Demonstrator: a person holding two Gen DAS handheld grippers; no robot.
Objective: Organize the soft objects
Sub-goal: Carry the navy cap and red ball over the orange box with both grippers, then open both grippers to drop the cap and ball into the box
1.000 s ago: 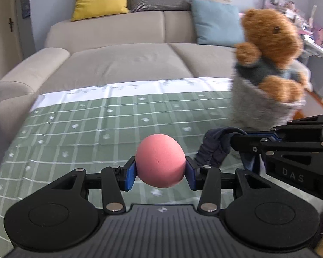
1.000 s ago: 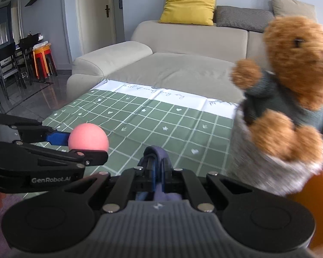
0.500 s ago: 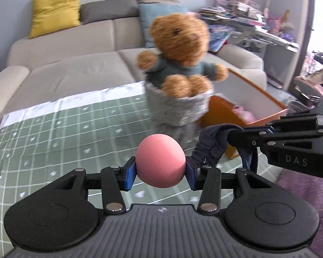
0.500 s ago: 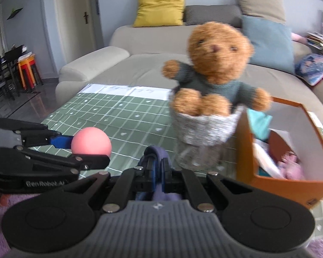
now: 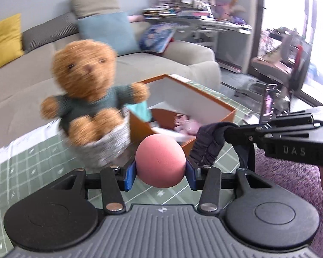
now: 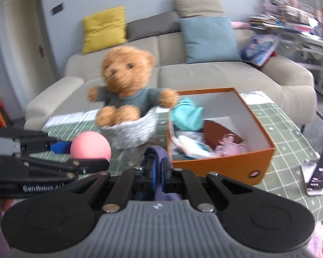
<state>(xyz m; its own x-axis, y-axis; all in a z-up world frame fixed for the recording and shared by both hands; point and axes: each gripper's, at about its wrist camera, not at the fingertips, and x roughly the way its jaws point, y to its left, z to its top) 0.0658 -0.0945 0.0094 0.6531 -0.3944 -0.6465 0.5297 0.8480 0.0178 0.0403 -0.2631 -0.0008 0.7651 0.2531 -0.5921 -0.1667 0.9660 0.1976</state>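
The left tool grips a pink ball; the right tool pinches a dark scrunchie, both above the worktop's near edge before the orange box

Matt foam-like pink ball, fuzzy plush bear, smooth cardboard box.
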